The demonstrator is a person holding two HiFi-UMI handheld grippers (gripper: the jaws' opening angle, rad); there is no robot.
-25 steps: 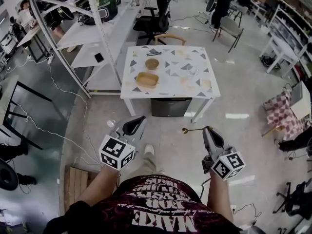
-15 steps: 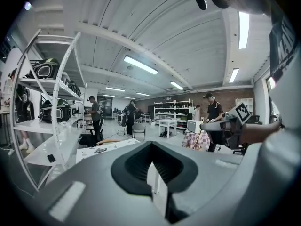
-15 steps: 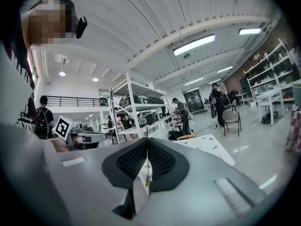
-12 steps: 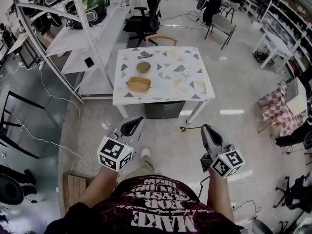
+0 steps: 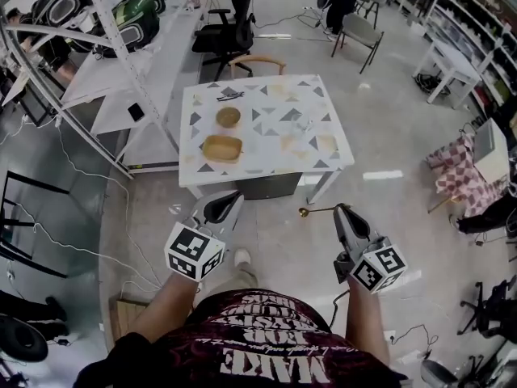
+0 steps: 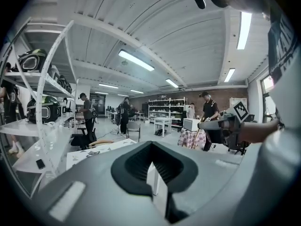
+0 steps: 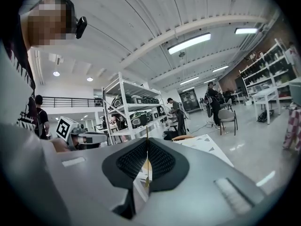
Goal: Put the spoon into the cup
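The right gripper [image 5: 341, 211] has its jaws pressed together on the thin handle of a gold spoon [image 5: 317, 211]. In the head view the spoon sticks out sideways from the jaw tips toward the person's left. Its small round bowl hangs in the air over the floor, between the two grippers. In the right gripper view the handle [image 7: 147, 167] shows as a narrow gold line pinched in the slit between the dark pads.

The left gripper [image 5: 234, 199] holds nothing. In its own view the jaws [image 6: 151, 147] are drawn together at the tips.

Both grippers are held in front of the person, well short of the white table [image 5: 323, 148]. On the table stand a round brown bowl [image 5: 229, 116] and an oblong wooden dish [image 5: 222, 148]. From here the cup cannot be picked out with certainty.
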